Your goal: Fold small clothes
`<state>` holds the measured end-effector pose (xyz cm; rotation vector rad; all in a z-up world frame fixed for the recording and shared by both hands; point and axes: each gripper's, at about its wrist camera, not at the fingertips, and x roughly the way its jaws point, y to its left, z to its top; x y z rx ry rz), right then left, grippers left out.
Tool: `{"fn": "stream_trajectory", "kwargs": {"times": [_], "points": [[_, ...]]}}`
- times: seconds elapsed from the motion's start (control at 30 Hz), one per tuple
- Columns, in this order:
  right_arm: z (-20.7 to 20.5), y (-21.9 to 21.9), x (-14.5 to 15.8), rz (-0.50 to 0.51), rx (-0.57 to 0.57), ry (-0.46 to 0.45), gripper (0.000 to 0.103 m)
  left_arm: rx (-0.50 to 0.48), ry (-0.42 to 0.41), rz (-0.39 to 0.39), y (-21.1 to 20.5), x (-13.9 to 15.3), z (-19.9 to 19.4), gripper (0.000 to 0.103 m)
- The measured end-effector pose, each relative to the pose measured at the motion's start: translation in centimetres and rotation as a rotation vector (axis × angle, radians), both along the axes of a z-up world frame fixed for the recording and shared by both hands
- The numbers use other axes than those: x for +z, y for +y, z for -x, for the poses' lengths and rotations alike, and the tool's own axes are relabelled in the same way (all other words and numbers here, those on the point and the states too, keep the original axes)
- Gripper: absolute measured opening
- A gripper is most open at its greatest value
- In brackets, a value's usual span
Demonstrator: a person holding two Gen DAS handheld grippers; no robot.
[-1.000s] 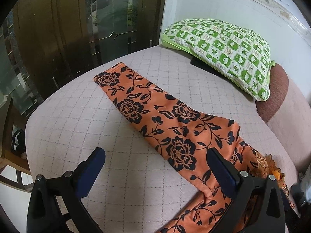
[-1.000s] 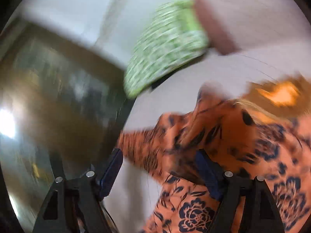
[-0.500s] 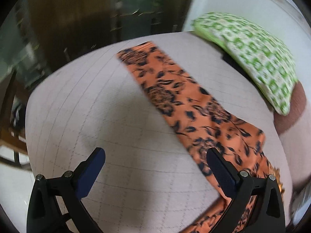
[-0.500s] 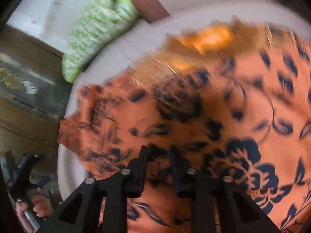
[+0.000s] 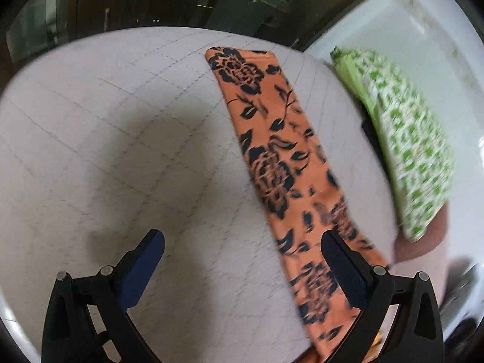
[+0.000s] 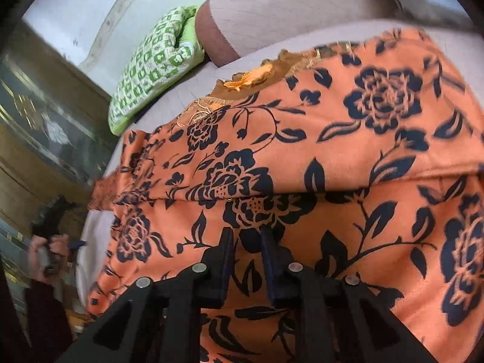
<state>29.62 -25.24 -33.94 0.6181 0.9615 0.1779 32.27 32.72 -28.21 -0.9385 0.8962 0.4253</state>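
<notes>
An orange garment with a black flower print [image 5: 272,157] lies spread on the quilted bed; one long leg runs from the far middle toward my right finger. My left gripper [image 5: 242,251] is open and empty above the bedcover, just left of that leg. In the right wrist view the same garment [image 6: 317,157] fills the frame, with a fold line across it and a brown-gold waistband [image 6: 260,75] at the far edge. My right gripper [image 6: 246,236] is shut on a pinch of the orange garment.
A green-and-white checked pillow [image 5: 405,151] lies at the bed's right side, also in the right wrist view [image 6: 151,66]. A pink-brown bolster [image 6: 242,18] sits beside it. Dark glass-fronted cabinets [image 5: 211,0] stand behind the bed. The pale quilted bedcover [image 5: 106,139] extends left.
My right gripper closed on the orange fabric from open. My left gripper swung left and nearer the bed, so the garment leg now sits to its right.
</notes>
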Motion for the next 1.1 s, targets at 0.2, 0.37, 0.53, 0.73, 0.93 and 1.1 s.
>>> {"fn": "stream_trajectory", "kwargs": {"times": [0.2, 0.37, 0.53, 0.73, 0.93, 1.1], "points": [[-0.9, 1.0, 0.1, 0.003, 0.017, 0.03, 0.022, -0.073, -0.059, 0.046, 0.1, -0.7, -2.6, 0.1], [-0.9, -0.4, -0.7, -0.135, -0.016, 0.078, 0.022, -0.066, -0.07, 0.096, 1.2, -1.7, -4.5, 0.091], [-0.9, -0.5, -0.8, -0.156, -0.025, 0.087, 0.022, -0.084, -0.072, 0.076, 2.0, -1.9, -6.3, 0.088], [-0.9, 0.0, -0.6, -0.119, -0.016, 0.073, 0.022, -0.031, -0.096, 0.051, 3.3, -2.4, -8.5, 0.074], [-1.5, 0.0, -0.6, -0.116, -0.014, 0.065, 0.022, -0.038, -0.12, 0.088, 3.7, -4.1, -9.2, 0.006], [-1.6, 0.2, -0.3, -0.083, -0.004, 0.058, 0.022, -0.016, -0.176, 0.057, 3.2, -2.8, -8.4, 0.006]]}}
